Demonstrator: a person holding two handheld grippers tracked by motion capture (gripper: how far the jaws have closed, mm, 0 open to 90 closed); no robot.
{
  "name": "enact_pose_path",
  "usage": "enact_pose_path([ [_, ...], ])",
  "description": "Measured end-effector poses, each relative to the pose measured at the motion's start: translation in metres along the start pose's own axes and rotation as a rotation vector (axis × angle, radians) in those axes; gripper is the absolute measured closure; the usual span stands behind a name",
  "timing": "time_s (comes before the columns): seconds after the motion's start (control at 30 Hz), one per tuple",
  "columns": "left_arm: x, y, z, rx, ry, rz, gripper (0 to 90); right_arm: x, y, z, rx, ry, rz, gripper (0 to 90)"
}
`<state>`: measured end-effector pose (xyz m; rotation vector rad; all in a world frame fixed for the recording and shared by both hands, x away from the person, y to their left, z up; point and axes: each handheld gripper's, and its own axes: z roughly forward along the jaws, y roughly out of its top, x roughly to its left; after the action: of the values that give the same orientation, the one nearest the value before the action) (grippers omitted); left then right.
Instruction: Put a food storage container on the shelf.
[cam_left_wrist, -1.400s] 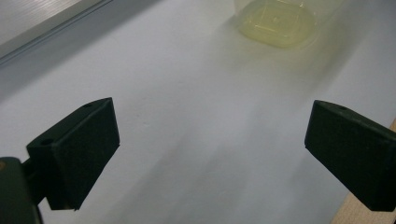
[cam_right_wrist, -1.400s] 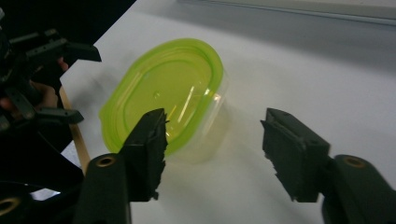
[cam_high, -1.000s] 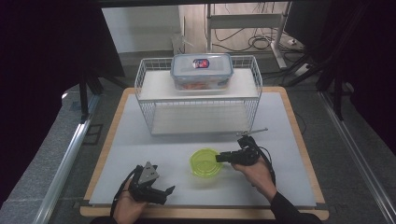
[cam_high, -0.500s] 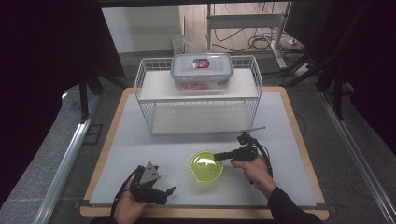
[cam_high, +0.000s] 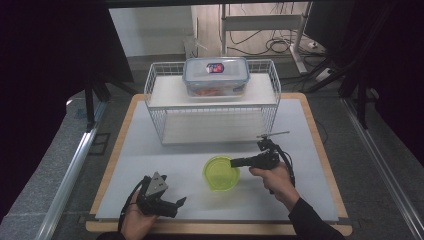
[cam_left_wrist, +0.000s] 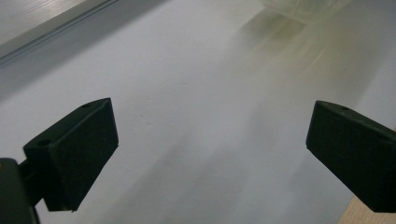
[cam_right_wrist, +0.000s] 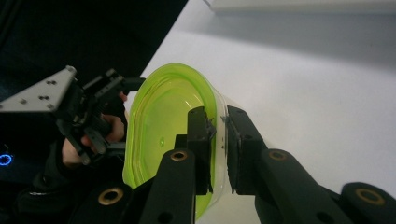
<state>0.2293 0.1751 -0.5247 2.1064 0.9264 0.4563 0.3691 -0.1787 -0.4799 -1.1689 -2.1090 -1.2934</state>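
Bench (cam_high: 150, 150): pale mat on a wood-edged board. A white wire rack (cam_high: 212, 107) stands at the far side, with a clear lidded box (cam_high: 216, 76) on its top shelf.

Green container (cam_high: 221, 172): round, translucent lime tub, mouth up, on the bench near its front middle, well short of the rack. It lies between the two hands, touching the right claw and apart from the left one.

Right claw (cam_right_wrist: 218, 126): its jaws have just been closing and are now clamped on the tub's right-hand wall, one jaw inside the rim, one outside. In the high view the right claw (cam_high: 235, 161) reaches in level from the tub's right, the hand behind it and the forearm angling back to the bench's front edge. The tub's rim runs crosswise to the jaws, so any lift would likely hang the tub from one side.

Left claw (cam_high: 172, 204): near the front edge, left of the tub and clear of it, jaws apart on nothing, pointing across toward the tub; hand low at the bench.
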Motion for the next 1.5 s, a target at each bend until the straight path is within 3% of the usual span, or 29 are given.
enact_pose_path([
  [0.53,-0.001,0.0,0.001,0.004,-0.001,0.005,1.6,0.033,0.033,-0.039,-0.113,0.011,-0.044,80.8],
  [0.83,-0.002,0.001,0.001,0.0,-0.003,0.017,1.6,0.054,0.056,-0.053,-0.144,0.001,-0.071,80.8],
  [1.5,-0.002,0.001,0.002,-0.002,-0.007,0.014,1.7,0.081,0.107,-0.075,-0.226,0.027,-0.053,80.9],
])
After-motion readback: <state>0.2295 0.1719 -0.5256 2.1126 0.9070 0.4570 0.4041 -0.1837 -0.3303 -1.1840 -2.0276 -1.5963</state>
